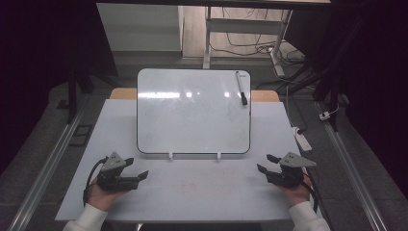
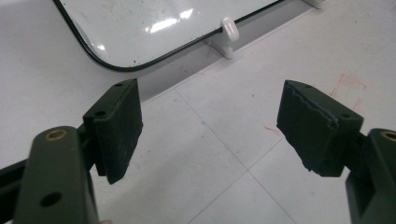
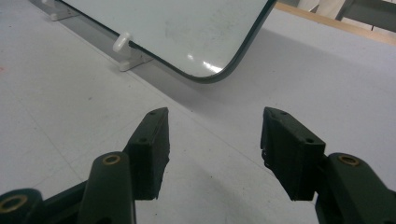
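The left claw and right claw rest near the bench's front edge, both spread wide and holding nothing, bare surface between them. The glossy whiteboard stands propped just behind, a marker near its right edge.
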The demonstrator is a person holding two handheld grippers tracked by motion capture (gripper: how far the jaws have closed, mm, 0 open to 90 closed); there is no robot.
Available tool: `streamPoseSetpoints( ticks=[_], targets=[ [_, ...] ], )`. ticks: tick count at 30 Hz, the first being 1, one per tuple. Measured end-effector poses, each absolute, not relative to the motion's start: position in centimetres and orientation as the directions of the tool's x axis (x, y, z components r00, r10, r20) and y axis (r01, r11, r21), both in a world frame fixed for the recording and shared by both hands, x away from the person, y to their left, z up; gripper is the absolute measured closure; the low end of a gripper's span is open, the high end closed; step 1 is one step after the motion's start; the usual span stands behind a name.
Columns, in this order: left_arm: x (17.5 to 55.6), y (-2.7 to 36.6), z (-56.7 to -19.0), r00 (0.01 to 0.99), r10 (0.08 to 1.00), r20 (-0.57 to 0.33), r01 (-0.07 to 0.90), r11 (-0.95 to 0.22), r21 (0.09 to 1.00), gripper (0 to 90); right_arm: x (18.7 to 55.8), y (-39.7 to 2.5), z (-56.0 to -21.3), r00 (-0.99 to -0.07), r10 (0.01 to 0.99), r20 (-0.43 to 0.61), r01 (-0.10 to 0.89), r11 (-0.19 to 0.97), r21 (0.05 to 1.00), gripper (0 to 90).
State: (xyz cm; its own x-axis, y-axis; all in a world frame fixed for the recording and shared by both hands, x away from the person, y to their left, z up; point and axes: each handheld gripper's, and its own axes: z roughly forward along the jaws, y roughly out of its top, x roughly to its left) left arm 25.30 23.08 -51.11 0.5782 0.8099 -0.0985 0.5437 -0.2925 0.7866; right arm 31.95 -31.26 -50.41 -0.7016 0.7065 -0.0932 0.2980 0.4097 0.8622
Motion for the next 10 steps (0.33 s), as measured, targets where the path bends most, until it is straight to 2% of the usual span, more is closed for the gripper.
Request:
streamPoseSetpoints(
  ticks=[10],
  targets=[
    [25.27,23.04,-51.1,0.58,0.809,-0.095,0.542,-0.296,0.787,23.4,31.83,-31.22,-50.31,-0.703,0.705,-0.098,0.291,0.411,0.864,41.8]
  ],
)
